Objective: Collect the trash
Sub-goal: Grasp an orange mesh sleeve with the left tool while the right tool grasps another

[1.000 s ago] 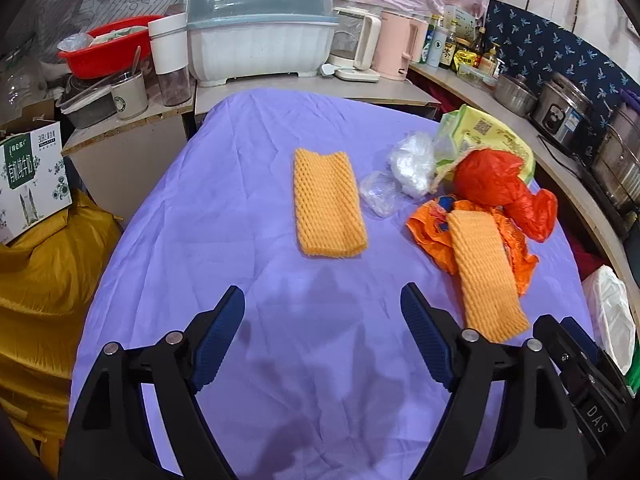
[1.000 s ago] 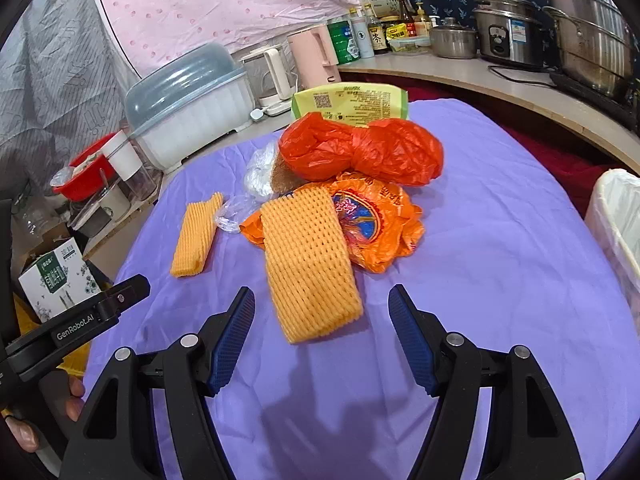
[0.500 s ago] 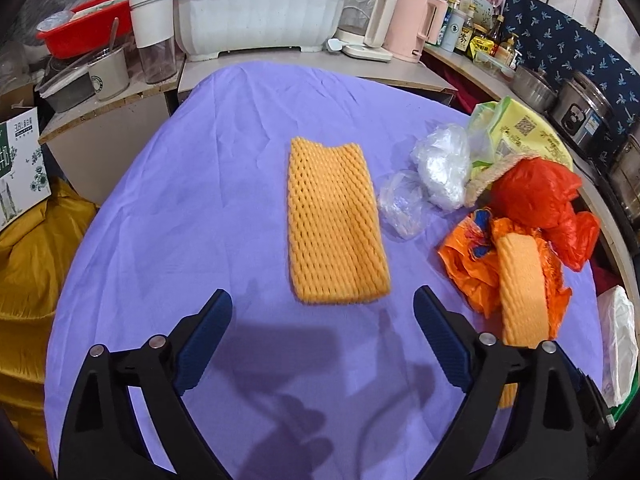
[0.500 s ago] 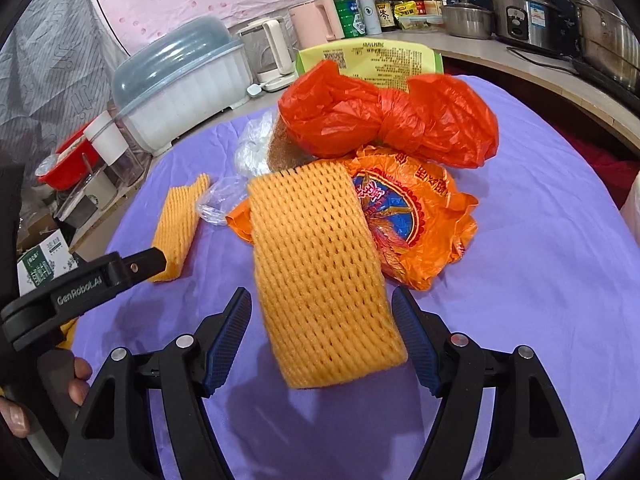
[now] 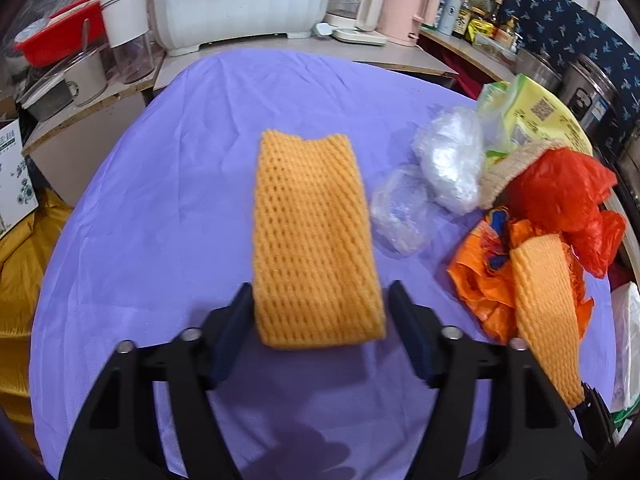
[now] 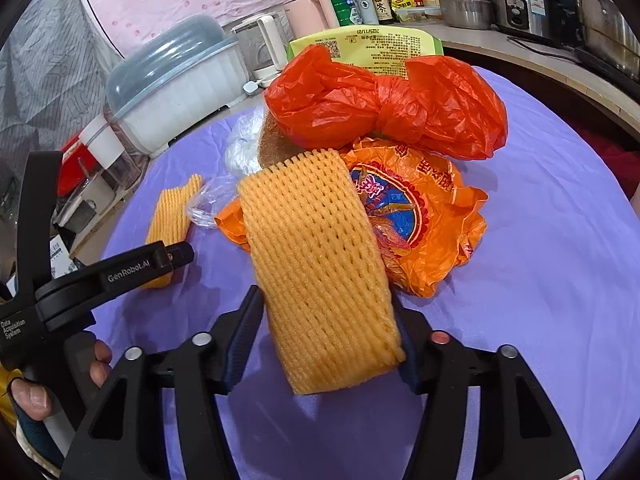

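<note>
Fingers (image 5: pixel 236 320) of the left gripper (image 5: pixel 320 316) sit on either side of the near end of a flat orange foam net (image 5: pixel 312 240), which lies alone on the purple cloth of the desk (image 5: pixel 160 220); they bracket its edges closely, but motion blur there leaves it unclear whether they have clamped or only touch, so I cannot tell. The right gripper (image 6: pixel 328 328) is in the same posture on a second foam net (image 6: pixel 320 264), blue pads (image 6: pixel 244 328) hugging its near end; this looks like a grip just forming, though the pictures do not settle whether it is clenched. Taking each net by its short end makes sense: the mesh is soft and wide, and pinching across the width gathers it. The second net rests partly on a crumpled orange snack bag (image 6: pixel 420 216), behind which a knotted red plastic bag (image 6: pixel 384 108) sits on a yellow-green packet (image 6: pixel 368 44), with clear plastic wrap (image 5: pixel 448 160) beside them, so the trash is heaped at the right side of the desk, near a white-lined bin (image 5: pixel 628 344) at the edge, probably where it is all bound. Readable writing: "GenRobot.AI" and "Data Acquisition System" on the left gripper body as the right camera sees it, a date beginning "2025/11" and a QR code on the packet, and Chinese characters on the snack bag and on the bottles at the back.
</note>
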Available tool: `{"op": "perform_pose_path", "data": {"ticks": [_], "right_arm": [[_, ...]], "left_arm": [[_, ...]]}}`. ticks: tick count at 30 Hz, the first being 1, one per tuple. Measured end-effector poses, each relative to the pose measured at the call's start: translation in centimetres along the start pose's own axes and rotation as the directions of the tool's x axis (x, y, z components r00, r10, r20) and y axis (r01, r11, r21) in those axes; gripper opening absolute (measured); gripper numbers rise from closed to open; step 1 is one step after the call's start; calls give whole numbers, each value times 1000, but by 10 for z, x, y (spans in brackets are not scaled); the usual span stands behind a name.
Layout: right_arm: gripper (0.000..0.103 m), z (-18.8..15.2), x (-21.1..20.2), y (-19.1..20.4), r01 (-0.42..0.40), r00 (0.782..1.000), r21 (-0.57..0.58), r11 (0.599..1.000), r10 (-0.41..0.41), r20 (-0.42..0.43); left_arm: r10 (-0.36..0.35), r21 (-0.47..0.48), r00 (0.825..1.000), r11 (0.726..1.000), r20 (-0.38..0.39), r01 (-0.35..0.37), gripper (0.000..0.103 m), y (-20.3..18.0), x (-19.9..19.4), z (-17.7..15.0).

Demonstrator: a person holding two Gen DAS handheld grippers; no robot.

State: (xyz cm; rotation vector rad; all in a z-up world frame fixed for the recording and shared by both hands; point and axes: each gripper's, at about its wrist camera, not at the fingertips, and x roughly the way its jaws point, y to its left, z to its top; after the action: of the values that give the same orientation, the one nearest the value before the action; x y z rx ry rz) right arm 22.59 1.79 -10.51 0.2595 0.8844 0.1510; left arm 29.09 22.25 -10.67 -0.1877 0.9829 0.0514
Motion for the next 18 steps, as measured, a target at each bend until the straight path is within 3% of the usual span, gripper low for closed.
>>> {"op": "perform_pose_path", "data": {"ticks": [1,3,6,11,18], "right_arm": [[48,0,-1,-1,-5,1000,3,1000,5,2],[32,0,-4,-2,-15,1000,9,1000,15,2],[18,-1,-9,-4,-32,999,14,999,32,-1],[11,-4,-30,-9,-51,998,24,998,50,24],[11,-11,-72,-23,-68,994,46,997,64,85]], "left_arm": [[-10,6,1000,1000,-5,10,44,-2,-1,0],[-24,10,1000,1000,-7,24,35,-4,-4,-2],[-38,22,999,999,4,38,22,-9,-13,-6],[-63,27,998,998,23,62,21,-19,-35,-15],[-103,50,993,994,60,100,20,-38,-76,-34]]}}
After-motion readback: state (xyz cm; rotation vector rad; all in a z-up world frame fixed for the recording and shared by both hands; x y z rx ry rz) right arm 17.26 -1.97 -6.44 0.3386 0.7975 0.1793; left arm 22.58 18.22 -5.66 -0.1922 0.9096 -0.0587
